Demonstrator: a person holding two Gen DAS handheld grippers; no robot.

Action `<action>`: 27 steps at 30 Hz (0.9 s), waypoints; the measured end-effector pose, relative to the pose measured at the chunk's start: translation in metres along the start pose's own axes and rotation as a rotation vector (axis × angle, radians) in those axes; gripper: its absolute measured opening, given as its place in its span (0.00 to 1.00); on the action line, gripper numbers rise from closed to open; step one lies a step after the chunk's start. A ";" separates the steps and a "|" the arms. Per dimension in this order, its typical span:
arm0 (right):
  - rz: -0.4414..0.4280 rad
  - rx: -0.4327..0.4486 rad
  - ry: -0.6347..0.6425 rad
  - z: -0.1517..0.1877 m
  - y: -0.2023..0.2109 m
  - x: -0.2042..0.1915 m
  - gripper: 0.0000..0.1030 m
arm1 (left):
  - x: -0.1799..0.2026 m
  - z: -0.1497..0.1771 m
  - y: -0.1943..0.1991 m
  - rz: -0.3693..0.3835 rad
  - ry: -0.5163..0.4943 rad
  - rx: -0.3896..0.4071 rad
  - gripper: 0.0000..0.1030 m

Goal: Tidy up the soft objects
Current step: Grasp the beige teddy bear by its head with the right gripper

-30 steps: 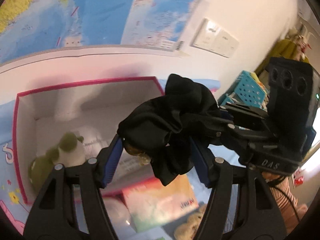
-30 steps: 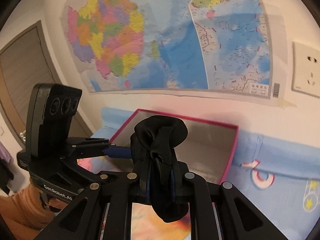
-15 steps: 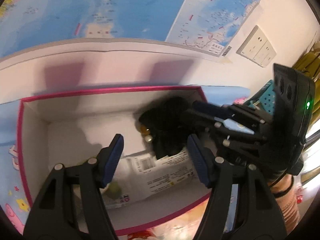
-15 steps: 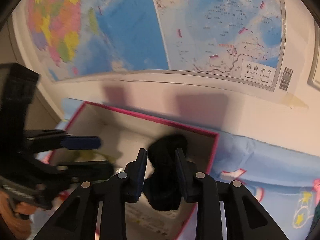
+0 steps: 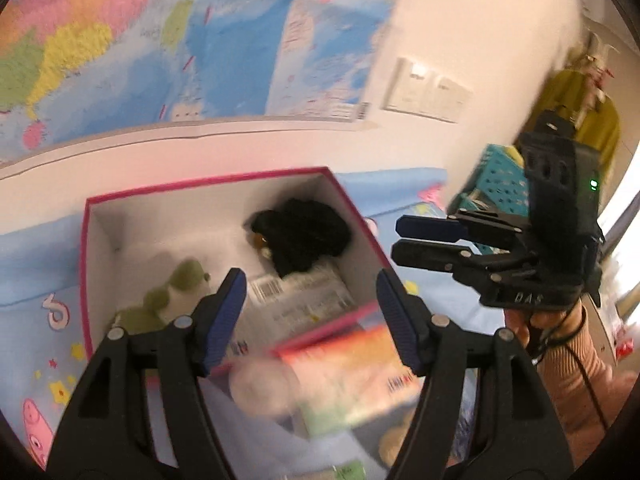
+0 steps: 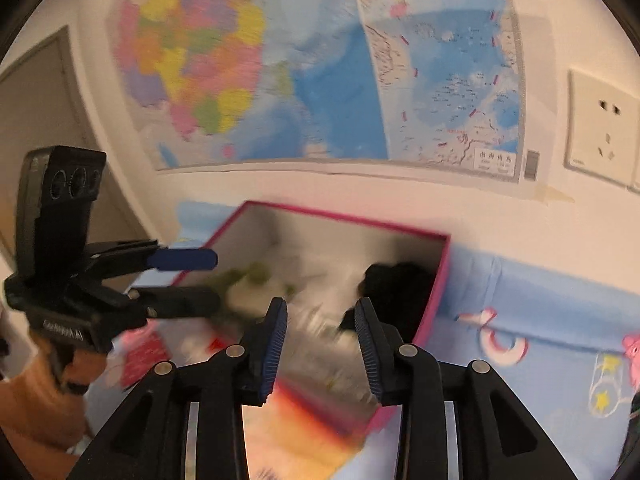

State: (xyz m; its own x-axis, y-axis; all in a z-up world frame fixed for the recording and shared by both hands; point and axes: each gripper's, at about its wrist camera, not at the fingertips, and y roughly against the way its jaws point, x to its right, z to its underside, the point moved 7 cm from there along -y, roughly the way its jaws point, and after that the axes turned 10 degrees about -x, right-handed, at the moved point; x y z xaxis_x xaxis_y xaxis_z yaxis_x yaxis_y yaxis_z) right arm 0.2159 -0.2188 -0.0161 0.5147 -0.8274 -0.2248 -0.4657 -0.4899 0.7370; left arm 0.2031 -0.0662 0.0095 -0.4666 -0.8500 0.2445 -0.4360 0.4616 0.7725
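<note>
now both the left gripper (image 5: 310, 308) and right gripper (image 6: 320, 340) gape empty.

A white-lined box with a magenta rim (image 5: 208, 188) sits ahead of the black left gripper (image 5: 310, 304), whose pads are ribbed blue. Inside, beyond its tips, lies a black fabric bundle (image 5: 304, 236); toward its left finger, an olive-green and white plush toy (image 5: 176, 288). Below the box spreads a pale blue cartoon-print sheet (image 6: 540, 320); above, a multicoloured wall map (image 6: 280, 60) on blue sea.
</note>
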 end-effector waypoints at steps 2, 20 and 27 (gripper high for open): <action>-0.031 -0.002 0.001 0.019 0.013 -0.008 0.37 | 0.009 0.015 0.010 0.013 -0.026 0.008 0.68; -0.116 -0.183 -0.276 0.186 -0.003 0.004 0.44 | 0.063 0.142 -0.019 0.170 -0.013 -0.156 0.68; -0.132 -0.181 -0.326 0.200 -0.010 0.009 0.52 | 0.075 0.163 -0.042 0.176 -0.013 -0.231 0.68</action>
State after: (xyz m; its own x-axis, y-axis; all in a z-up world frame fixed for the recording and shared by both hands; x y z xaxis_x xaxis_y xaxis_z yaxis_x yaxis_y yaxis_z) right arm 0.0813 -0.2762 -0.1536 0.2928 -0.8184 -0.4945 -0.2608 -0.5659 0.7821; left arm 0.0605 -0.1084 -0.1005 -0.5300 -0.7579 0.3804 -0.1612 0.5304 0.8323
